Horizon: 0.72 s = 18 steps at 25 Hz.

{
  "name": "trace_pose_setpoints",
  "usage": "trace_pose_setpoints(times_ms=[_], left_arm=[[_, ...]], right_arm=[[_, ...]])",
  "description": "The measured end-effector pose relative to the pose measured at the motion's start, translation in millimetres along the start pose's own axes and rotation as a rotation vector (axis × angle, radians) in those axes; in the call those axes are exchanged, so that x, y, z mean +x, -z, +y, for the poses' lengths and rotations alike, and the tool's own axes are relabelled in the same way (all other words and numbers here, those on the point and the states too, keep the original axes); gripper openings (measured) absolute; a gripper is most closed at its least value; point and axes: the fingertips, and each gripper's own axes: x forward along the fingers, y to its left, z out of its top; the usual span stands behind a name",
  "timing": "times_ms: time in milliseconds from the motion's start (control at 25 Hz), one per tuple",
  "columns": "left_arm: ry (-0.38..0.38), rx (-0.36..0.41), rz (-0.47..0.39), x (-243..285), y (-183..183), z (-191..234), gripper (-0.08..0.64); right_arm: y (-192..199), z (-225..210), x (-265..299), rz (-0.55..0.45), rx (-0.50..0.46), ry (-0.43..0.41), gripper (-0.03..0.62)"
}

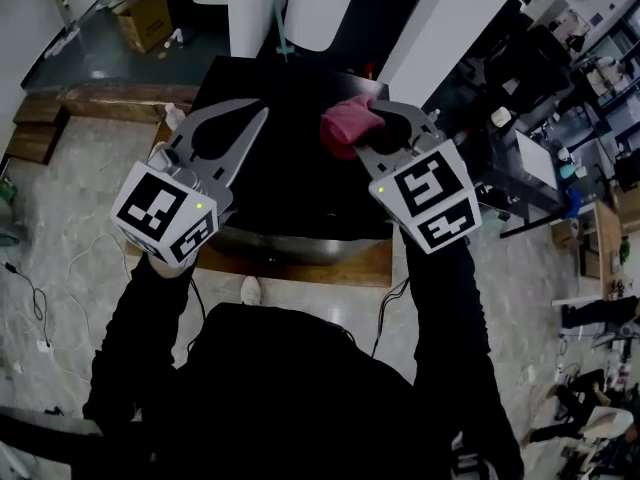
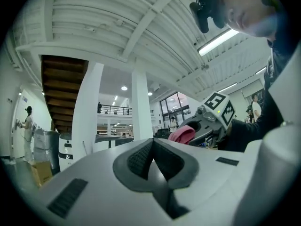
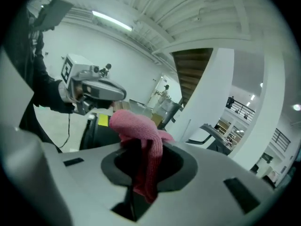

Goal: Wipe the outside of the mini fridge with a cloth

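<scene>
Black mini fridge [image 1: 290, 173] is noted below both grippers, judged rigid and heavy enough for firm wiping; left gripper [image 1: 260, 115] is held pressed together, empty; soft, light pink cloth [image 1: 345, 126] is pinched mid-fold by right gripper [image 1: 378, 116], its bunched end left free.

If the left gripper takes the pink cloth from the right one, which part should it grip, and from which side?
Probably the bunched end of the pink cloth that sticks out past the right gripper's tips, coming from the left gripper's side. That bulge is free; the rest is pinched. Left jaws are shut, so open first.
</scene>
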Motion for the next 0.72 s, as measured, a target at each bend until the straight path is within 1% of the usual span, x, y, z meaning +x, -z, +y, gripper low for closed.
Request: trace_pose_setpoints(times_ms=[80,160,240,320,400,520,600,720], left_arm=[[-0.029,0.007,0.002,-21,-3,-14,0.003],[-0.057,0.007,0.011,-40,3,-22,0.002],[-0.072,-0.003,0.034,-58,12,-21,0.002],[-0.07,-0.016,0.062,-73,23,-14,0.002],[-0.075,-0.019,0.077,-86,30,-4,0.003],[-0.073,-0.028,0.072,-98,37,15,0.002],[-0.042,-0.031,0.068,-101,44,30,0.002],[0.012,-0.024,0.058,-99,53,62,0.003]], right_arm=[[-18,34,-25,-0.071,-0.002,-0.039,0.083],[-28,67,-35,-0.11,-0.008,-0.064,0.083],[-32,98,-27,-0.12,0.004,-0.093,0.083],[-34,123,-7,-0.113,0.047,-0.129,0.083],[-34,145,17,-0.085,0.089,-0.164,0.083],[-30,174,51,-0.028,0.12,-0.206,0.083],[-26,186,77,0.016,0.123,-0.215,0.083],[-19,189,123,0.111,0.124,-0.202,0.083]])
